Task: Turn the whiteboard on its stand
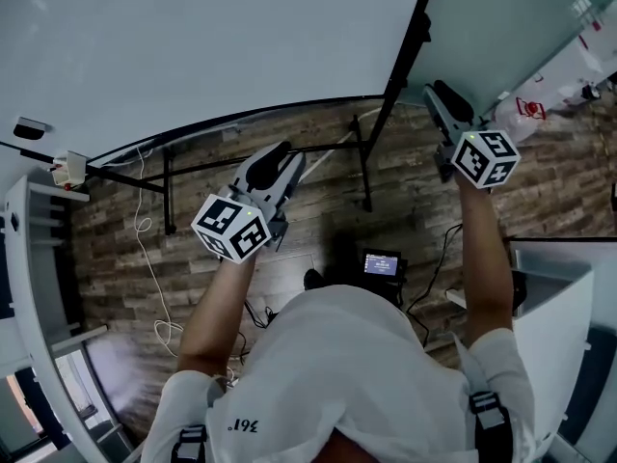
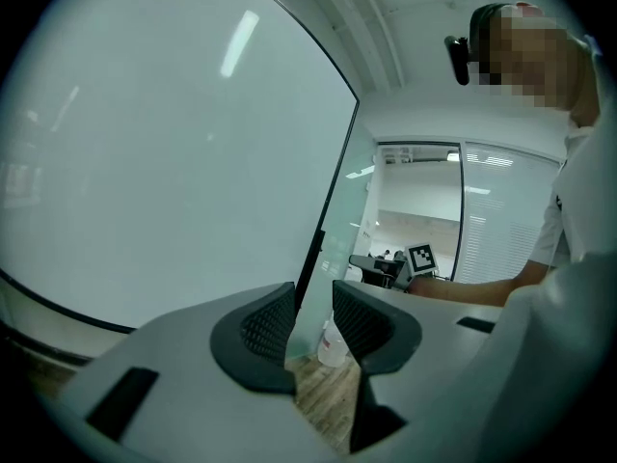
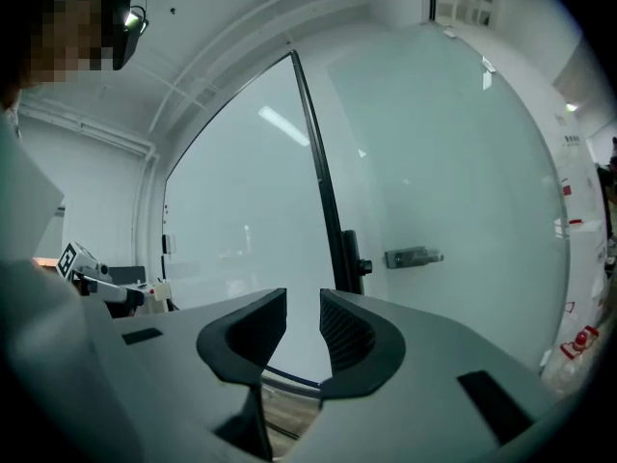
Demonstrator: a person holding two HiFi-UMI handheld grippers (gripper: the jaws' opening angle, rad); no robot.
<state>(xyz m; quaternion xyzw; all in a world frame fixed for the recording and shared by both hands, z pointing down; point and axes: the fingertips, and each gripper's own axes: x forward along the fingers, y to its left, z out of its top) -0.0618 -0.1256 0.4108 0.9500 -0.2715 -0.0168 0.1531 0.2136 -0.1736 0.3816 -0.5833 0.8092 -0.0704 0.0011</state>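
The left gripper (image 2: 313, 309) and right gripper (image 3: 303, 318) — fingers slightly apart, gripping nothing — point at the whiteboard (image 1: 193, 46).

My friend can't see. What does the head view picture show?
From above, a person in a white shirt points the left gripper and right gripper at a big whiteboard on a black stand, over a wooden floor.

A pale white face edged in black is shown by the whiteboard (image 1: 193, 46). The floor (image 1: 318, 186) is patterned in brown wood planks. Grey bodies, black pads and black-and-white square markers are borne by the left tool (image 1: 287, 154) and the right tool (image 1: 439, 93).
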